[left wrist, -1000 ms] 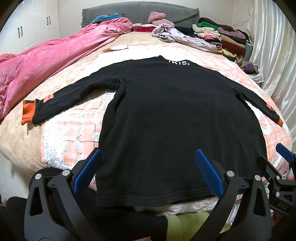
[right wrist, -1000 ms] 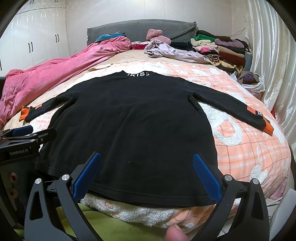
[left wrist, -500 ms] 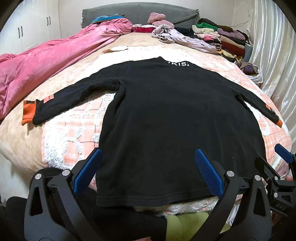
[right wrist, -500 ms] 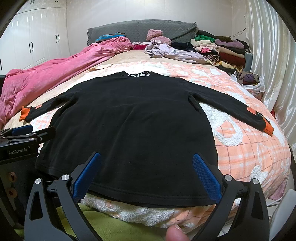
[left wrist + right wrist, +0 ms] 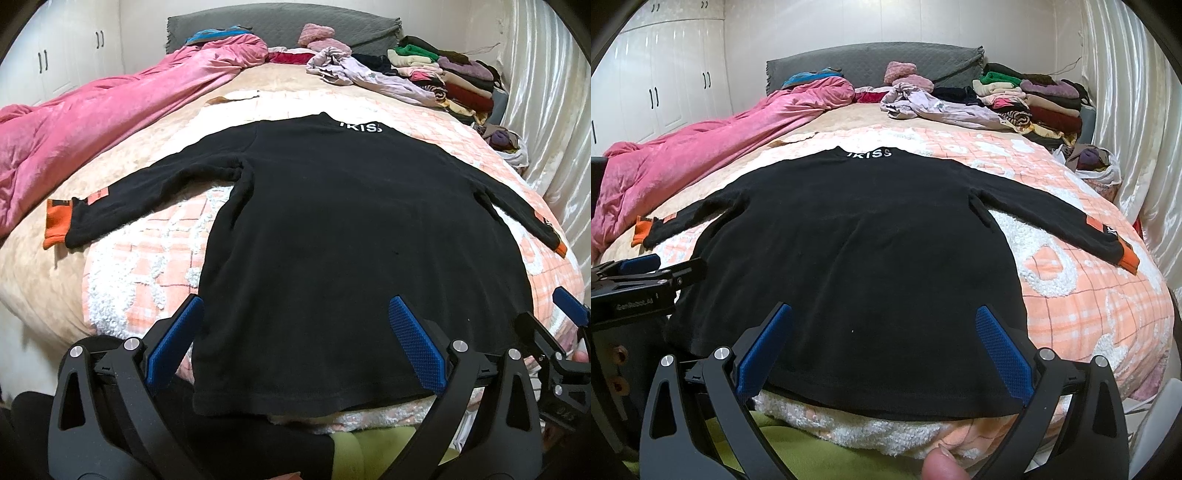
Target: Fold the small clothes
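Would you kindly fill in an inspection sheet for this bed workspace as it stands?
Surface: peach checked fleece blanket over the bed.
Job's things: black long-sleeved top with orange cuffs, spread flat, unfolded.
Clutter: pink velvet quilt; stacked folded clothes; crumpled lilac garment.
Grippers: left gripper and right gripper open, empty, at the hem.
Cables: nothing seen.
Surroundings: grey headboard, white wardrobe, pale curtain.

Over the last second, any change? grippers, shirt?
Nothing visibly changed. The black shirt lies spread flat on the bed, sleeves out, as before. Left gripper and right gripper both hang open over its hem, holding nothing.
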